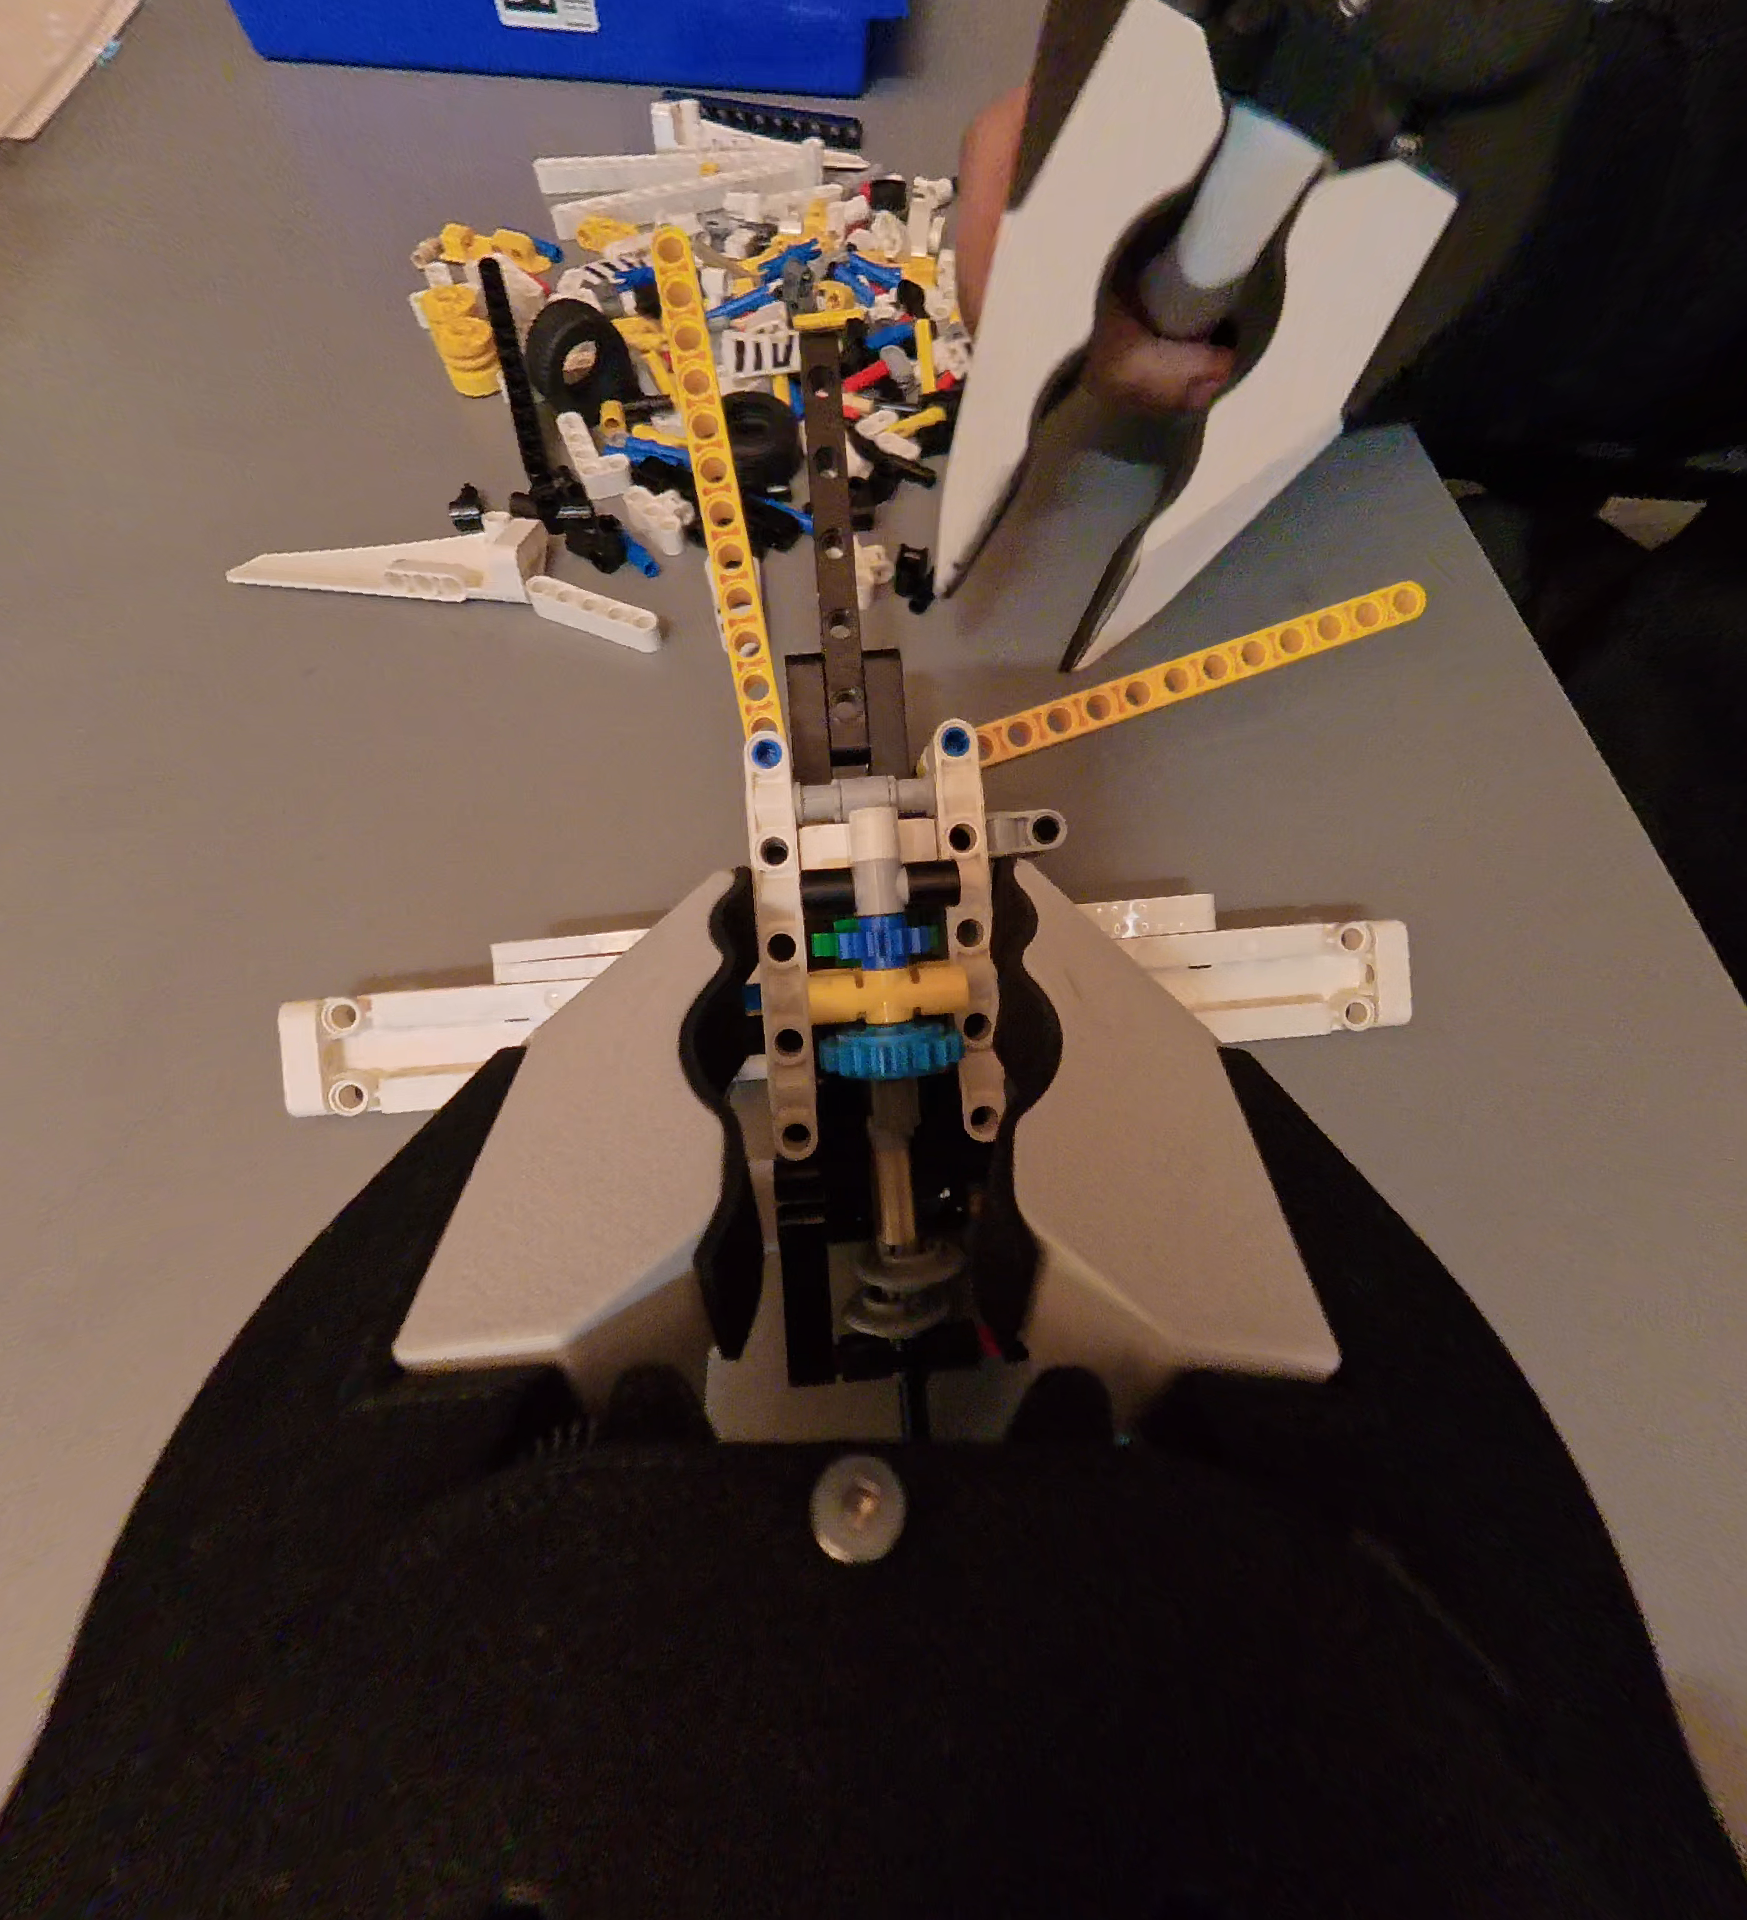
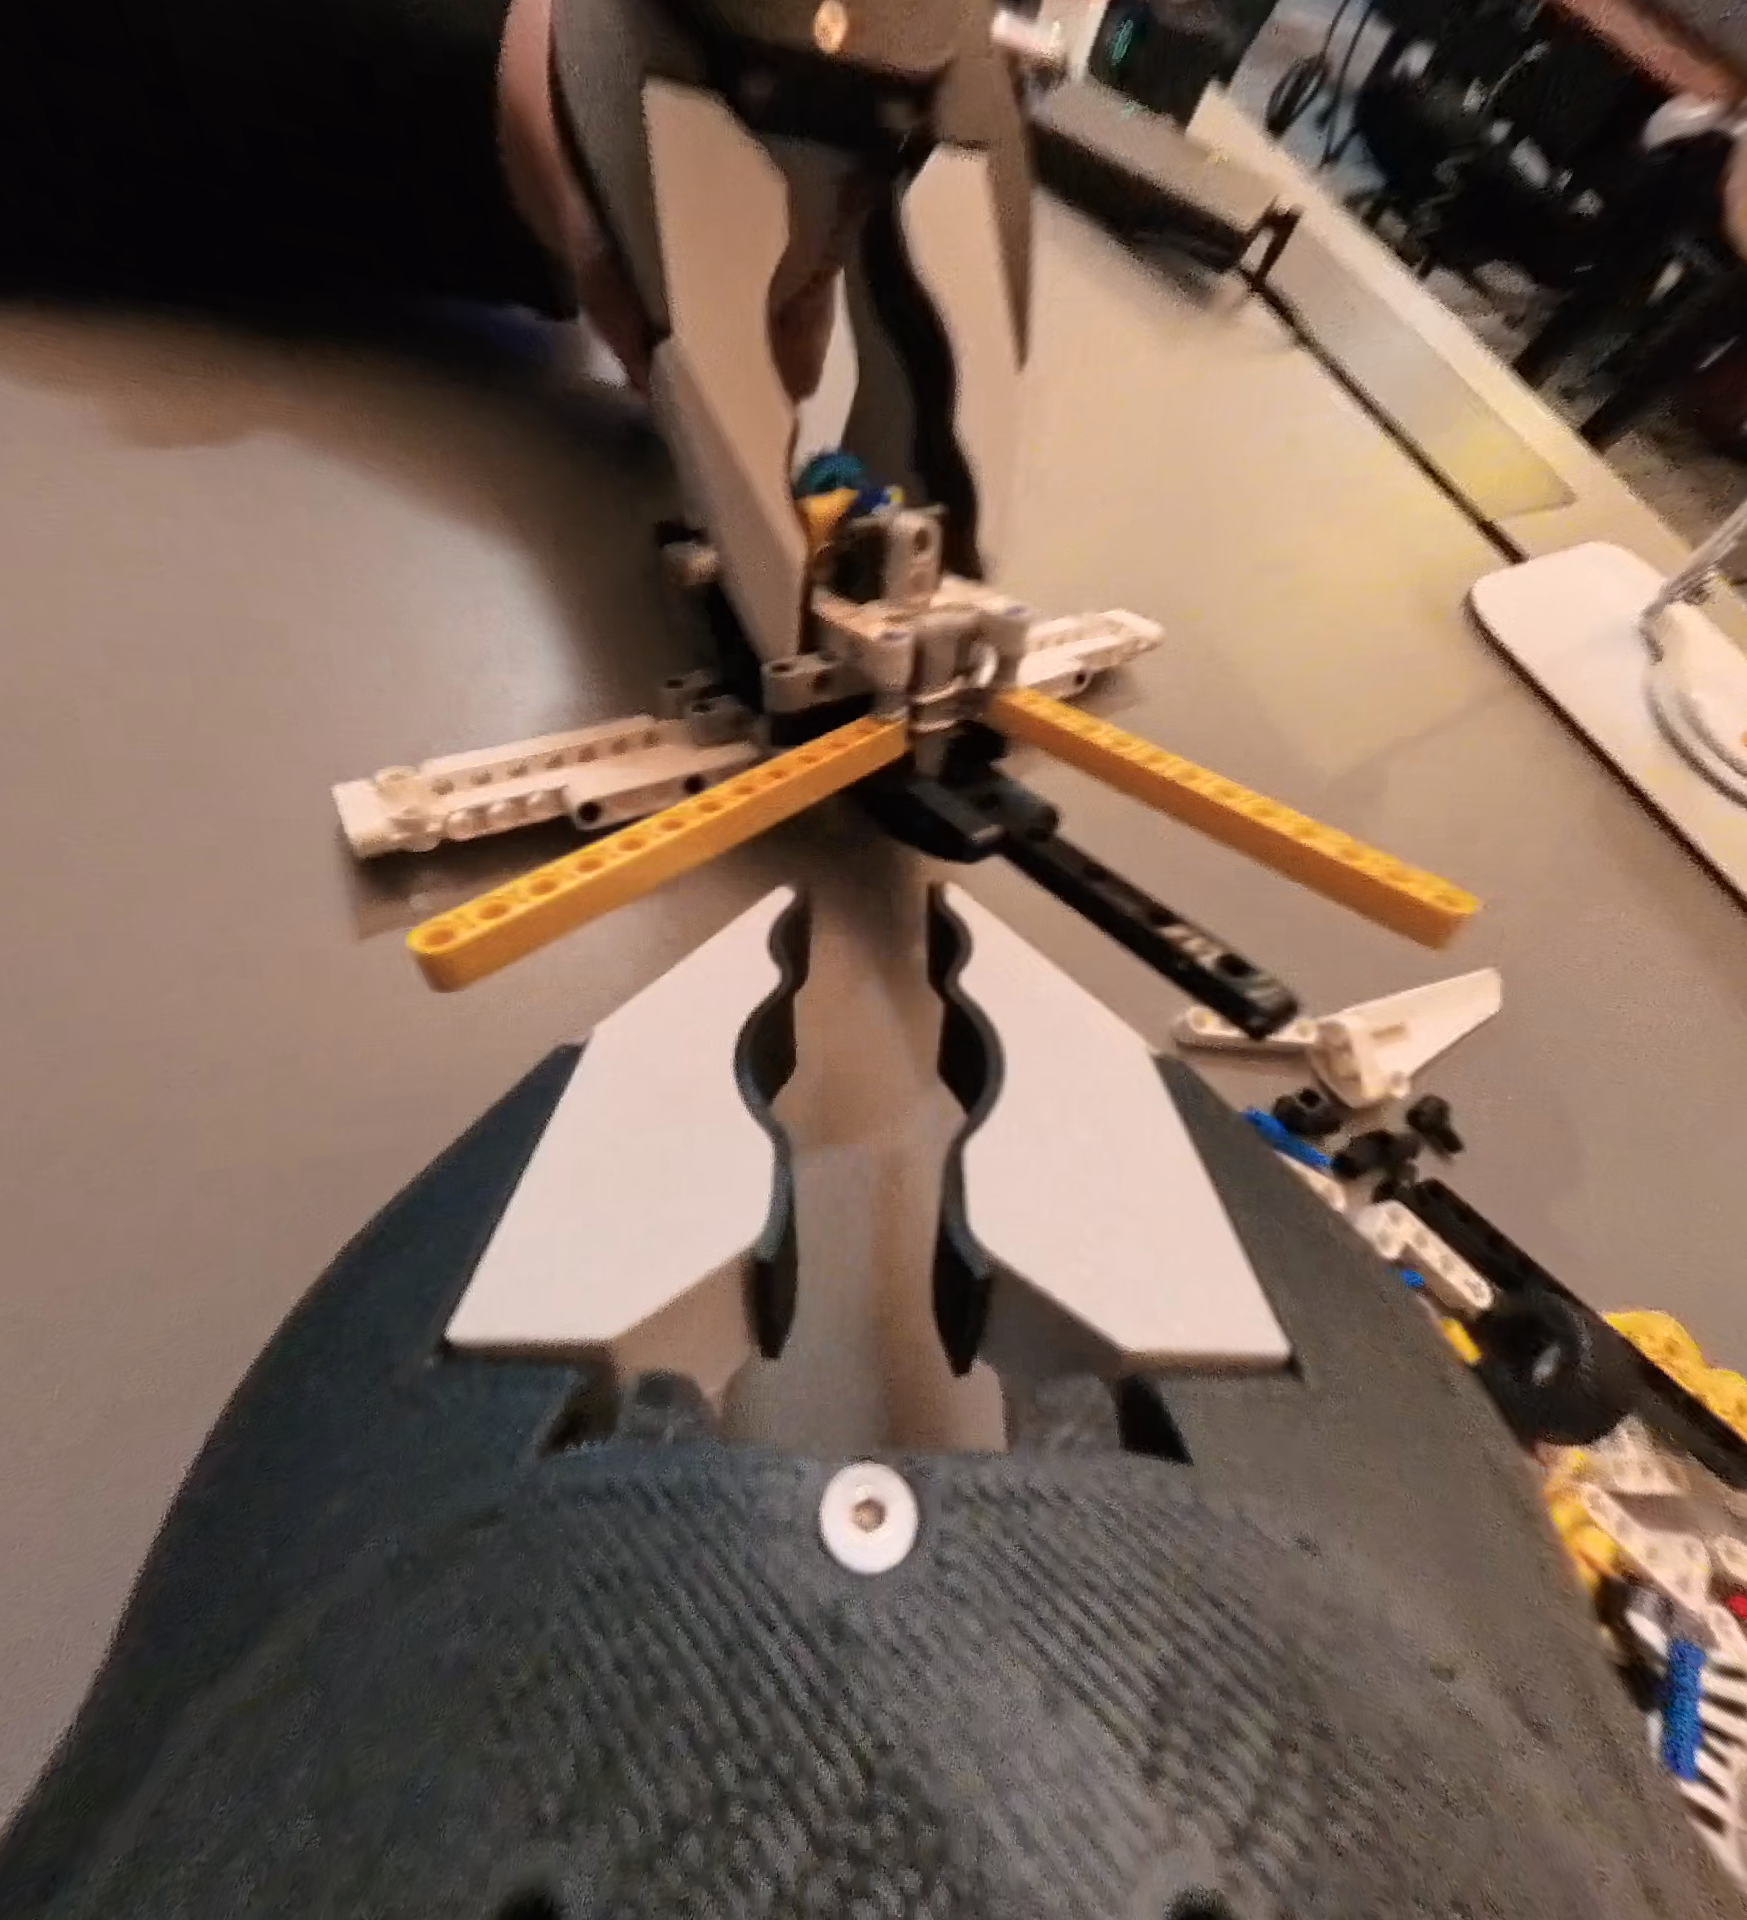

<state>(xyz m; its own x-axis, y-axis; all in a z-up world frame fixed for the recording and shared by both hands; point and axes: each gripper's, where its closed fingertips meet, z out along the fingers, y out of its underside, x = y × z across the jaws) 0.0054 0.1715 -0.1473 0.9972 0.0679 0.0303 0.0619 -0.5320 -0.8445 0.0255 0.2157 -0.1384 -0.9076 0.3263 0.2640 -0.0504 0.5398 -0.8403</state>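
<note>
Two grippers, one build: your left gripper (image 1: 874, 914) is clamped on the grey gear frame (image 1: 874, 935) of the plastic brick model, near the tabletop's right edge (image 1: 1575, 665). Your right gripper (image 2: 864, 904) hangs empty, jaws parted, just short of the yellow beams (image 2: 640, 842). It looks light and stiff, but the pinned beams likely swing; hold the frame.

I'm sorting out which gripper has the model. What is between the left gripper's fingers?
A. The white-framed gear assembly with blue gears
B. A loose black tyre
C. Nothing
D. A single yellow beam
A: the left gripper has its fingers against both sides of the gear assembly; the right gripper holds nothing.
</note>
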